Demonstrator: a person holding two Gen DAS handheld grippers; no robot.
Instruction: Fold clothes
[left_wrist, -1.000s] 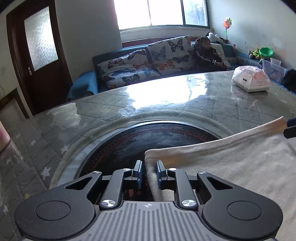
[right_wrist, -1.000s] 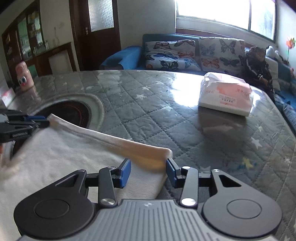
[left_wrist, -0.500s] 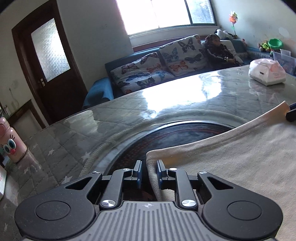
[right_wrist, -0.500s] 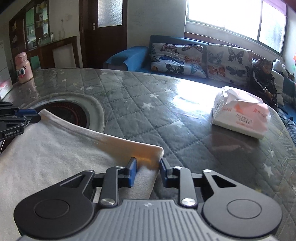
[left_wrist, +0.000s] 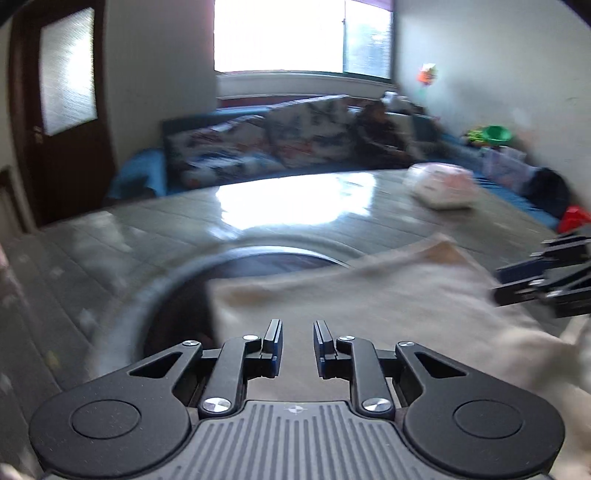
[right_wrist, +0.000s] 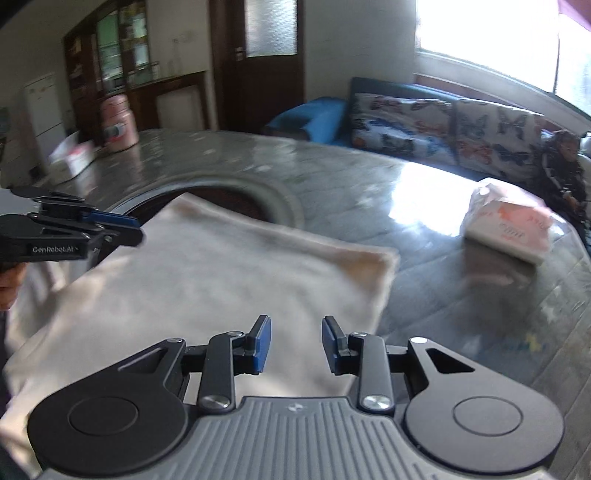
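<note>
1 cream garment (right_wrist: 229, 280) | flat, folded edge | quilted table (right_wrist: 424, 266)

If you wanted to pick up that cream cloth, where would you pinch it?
Probably the cream cloth by its far right corner, approached from the bare table side: the edge there is thick, folded and free, so one finger could slip beneath.

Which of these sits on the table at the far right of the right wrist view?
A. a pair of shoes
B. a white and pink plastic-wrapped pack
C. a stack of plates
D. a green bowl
B: the white and pink pack lies on the grey quilted table, off to the right of the cream cloth and not touching it.
</note>
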